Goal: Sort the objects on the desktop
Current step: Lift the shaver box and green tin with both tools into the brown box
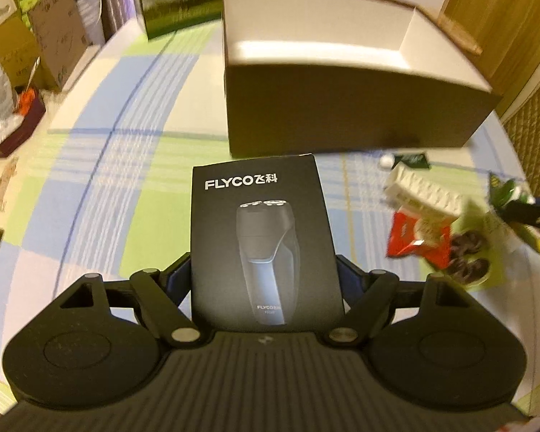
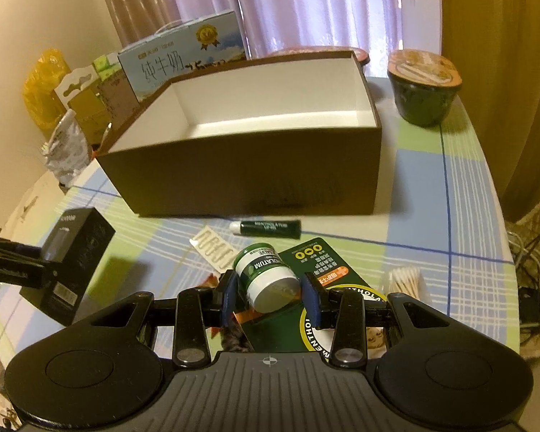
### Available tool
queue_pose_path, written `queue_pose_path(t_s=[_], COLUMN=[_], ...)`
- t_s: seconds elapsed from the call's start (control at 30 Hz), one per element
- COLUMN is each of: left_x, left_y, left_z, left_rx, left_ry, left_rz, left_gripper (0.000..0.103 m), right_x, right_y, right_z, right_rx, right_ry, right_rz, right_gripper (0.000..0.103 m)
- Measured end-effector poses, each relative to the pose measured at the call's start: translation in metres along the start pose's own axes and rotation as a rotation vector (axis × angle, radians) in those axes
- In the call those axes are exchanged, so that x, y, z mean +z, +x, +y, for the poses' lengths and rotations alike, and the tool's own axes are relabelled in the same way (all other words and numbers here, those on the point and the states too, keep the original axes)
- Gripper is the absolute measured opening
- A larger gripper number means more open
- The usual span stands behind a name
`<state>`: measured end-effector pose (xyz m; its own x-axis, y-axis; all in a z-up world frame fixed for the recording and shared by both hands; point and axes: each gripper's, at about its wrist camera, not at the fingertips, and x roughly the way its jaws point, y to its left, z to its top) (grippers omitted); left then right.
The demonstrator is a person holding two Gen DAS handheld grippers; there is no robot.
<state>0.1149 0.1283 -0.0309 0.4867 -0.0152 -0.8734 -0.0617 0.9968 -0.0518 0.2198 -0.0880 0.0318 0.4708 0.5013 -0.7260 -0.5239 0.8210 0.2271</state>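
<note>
My left gripper (image 1: 264,270) is shut on a black FLYCO shaver box (image 1: 264,237) and holds it above the checked tablecloth, in front of the open brown storage box (image 1: 352,115). The shaver box also shows in the right wrist view (image 2: 73,252), held by the left gripper (image 2: 36,270). My right gripper (image 2: 271,293) is shut on a small green-and-white Mentholatum jar (image 2: 266,277), tilted, above a green Mentholatum pack (image 2: 327,262). The storage box (image 2: 248,180) has a white, empty inside.
A dark green tube (image 2: 266,228) and a white strip (image 2: 212,250) lie before the box. Cotton swabs (image 2: 406,280) lie right. A cup with lid (image 2: 424,86) stands far right. A milk carton (image 2: 183,57) stands behind. Snack packets (image 1: 435,237) lie right of the shaver box.
</note>
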Motion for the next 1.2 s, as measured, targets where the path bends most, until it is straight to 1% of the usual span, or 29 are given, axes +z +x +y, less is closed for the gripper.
queue_pose_path(t_s=[0.23, 0.53, 0.63, 0.7, 0.77, 0.9, 1.07, 1.2], left_x=[0.028, 0.066, 0.076, 0.081, 0.083, 0.082, 0.089, 0.104], left_y=[-0.03, -0.047, -0.047, -0.044, -0.038, -0.032, -0.04, -0.041], left_z=[-0.006, -0.021, -0.024, -0.028, -0.029, -0.025, -0.022, -0.023], left_rx=[-0.038, -0.082, -0.103, -0.102, -0.092, -0.114, -0.107, -0.109], left_ry=[0.021, 0.059, 0.061, 0.073, 0.08, 0.059, 0.063, 0.073], left_rz=[-0.094, -0.179, -0.19, -0.198, -0.189, -0.158, -0.19, -0.217], left_gripper=[0.077, 0.076, 0.076, 0.076, 0.076, 0.076, 0.076, 0.076], right_x=[0.023, 0.058, 0.07, 0.075, 0.077, 0.08, 0.089, 0.103], right_y=[-0.01, -0.02, -0.019, -0.017, -0.017, -0.015, -0.011, -0.003], right_z=[0.003, 0.01, 0.011, 0.01, 0.01, 0.009, 0.01, 0.012], right_rx=[0.035, 0.065, 0.073, 0.073, 0.076, 0.073, 0.076, 0.088], right_ry=[0.004, -0.018, -0.017, -0.015, -0.011, -0.012, -0.018, -0.027], right_rz=[-0.048, -0.129, -0.144, -0.154, -0.16, -0.158, -0.164, -0.172], right_gripper=[0.036, 0.036, 0.036, 0.036, 0.036, 0.036, 0.036, 0.036])
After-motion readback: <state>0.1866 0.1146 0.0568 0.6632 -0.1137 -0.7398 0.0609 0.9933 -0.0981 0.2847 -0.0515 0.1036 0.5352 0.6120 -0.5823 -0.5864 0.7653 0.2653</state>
